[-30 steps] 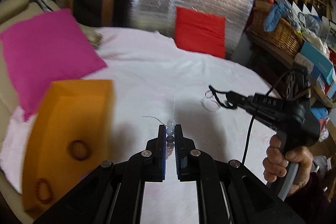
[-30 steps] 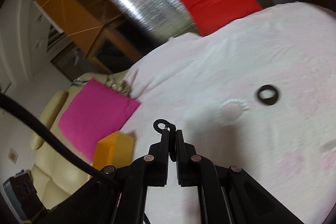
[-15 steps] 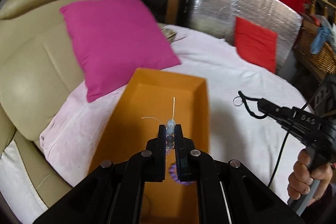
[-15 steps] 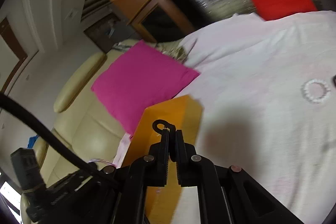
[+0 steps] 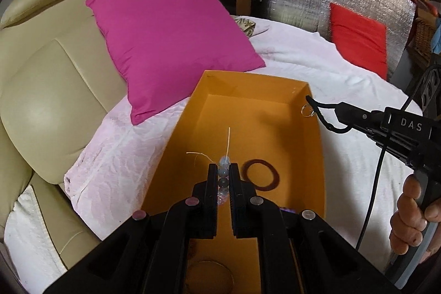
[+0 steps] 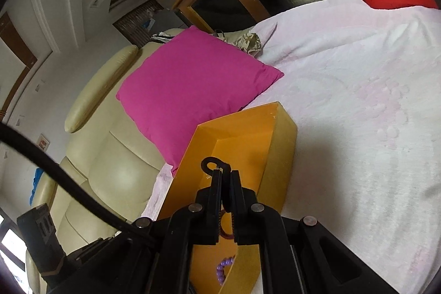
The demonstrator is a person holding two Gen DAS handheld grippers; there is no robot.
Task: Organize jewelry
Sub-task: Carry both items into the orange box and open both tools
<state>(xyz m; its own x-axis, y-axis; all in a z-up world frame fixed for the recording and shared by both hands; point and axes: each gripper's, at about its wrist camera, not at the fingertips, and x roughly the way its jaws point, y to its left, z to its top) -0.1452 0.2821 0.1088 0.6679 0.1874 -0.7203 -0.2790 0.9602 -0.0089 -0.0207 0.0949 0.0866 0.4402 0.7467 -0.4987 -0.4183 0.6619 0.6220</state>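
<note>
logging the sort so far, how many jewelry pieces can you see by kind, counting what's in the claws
bead strings: 2 (pale bead string in the left claw, purple bead string in the orange box)
bangles in the box: 2 (brown bangle, thin bangle)
cords: 1 (black cord in the right claw)
total: 5

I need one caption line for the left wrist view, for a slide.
Left gripper holds a beaded bracelet above the orange box, which already contains a brown ring.
</note>
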